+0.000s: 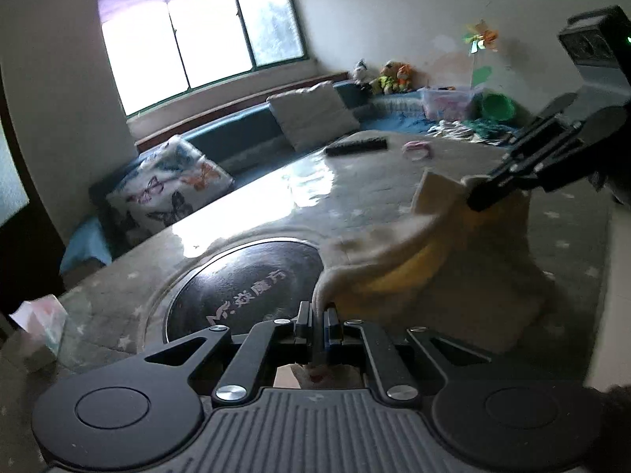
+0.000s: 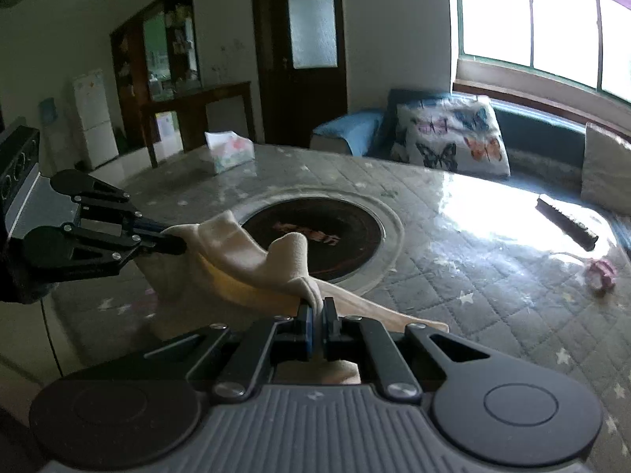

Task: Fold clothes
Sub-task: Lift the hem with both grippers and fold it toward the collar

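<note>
My left gripper pinches one edge of the cream garment; my right gripper clamps the other — the cloth hangs slack between them, its bulk on the quilted table beside the dark round inset. I judge the fold mid-carry; next I need both edges moved across together, level, then laid down before letting go.

This is a home — a living room. Ahead of the left claw a wide window lights a long blue sofa with a butterfly cushion, and soft toys sit farther right along it. Ahead and left of the right claw stand a dark wooden door, a white fridge and a tissue box on the quilt-covered table — everyday family furnishings.
</note>
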A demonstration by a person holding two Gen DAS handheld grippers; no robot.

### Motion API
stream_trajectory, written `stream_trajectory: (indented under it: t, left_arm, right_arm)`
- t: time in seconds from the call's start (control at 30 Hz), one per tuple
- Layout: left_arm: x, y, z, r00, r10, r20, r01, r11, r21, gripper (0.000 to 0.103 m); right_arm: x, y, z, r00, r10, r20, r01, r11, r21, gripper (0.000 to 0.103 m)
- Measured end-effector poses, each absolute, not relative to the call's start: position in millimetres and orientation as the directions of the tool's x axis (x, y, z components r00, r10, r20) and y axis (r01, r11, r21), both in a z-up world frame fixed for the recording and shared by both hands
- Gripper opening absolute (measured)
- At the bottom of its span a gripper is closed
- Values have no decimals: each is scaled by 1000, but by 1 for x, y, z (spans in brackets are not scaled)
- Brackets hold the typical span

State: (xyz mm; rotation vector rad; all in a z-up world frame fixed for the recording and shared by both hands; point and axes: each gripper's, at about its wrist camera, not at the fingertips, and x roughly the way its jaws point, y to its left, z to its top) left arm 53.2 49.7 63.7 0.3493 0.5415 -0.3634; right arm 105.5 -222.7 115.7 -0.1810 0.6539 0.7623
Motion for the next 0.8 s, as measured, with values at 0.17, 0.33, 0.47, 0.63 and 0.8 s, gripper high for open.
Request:
stream_trajectory:
  t: [0.17,0.33,0.47,0.63,0.8]
  left_arm:
    - [105,53,33,743,-217,-634,409,896,172,6]
    - [124,59,11,728,-170,-664,375,909,179,17]
    - [127,68,13,742,-136,-656,329,927,180,31]
    - [124,73,31,771,-134,-623,281,949,144,29]
    - [118,56,45,750,-230,-620,354,931,82,18]
  right_arm:
    - [157,-207,85,510,536,-672,-650,752,107,4]
    - [183,-202,44,496,495,-713,-600,789,131,11]
    - [186,-212,32,517,476,-712,-546,824,155,27]
    - [175,-217,47,591,453,-668,-520,846,115,27]
    - [162,-198,58,558,527,-641,-589,796,141,17]
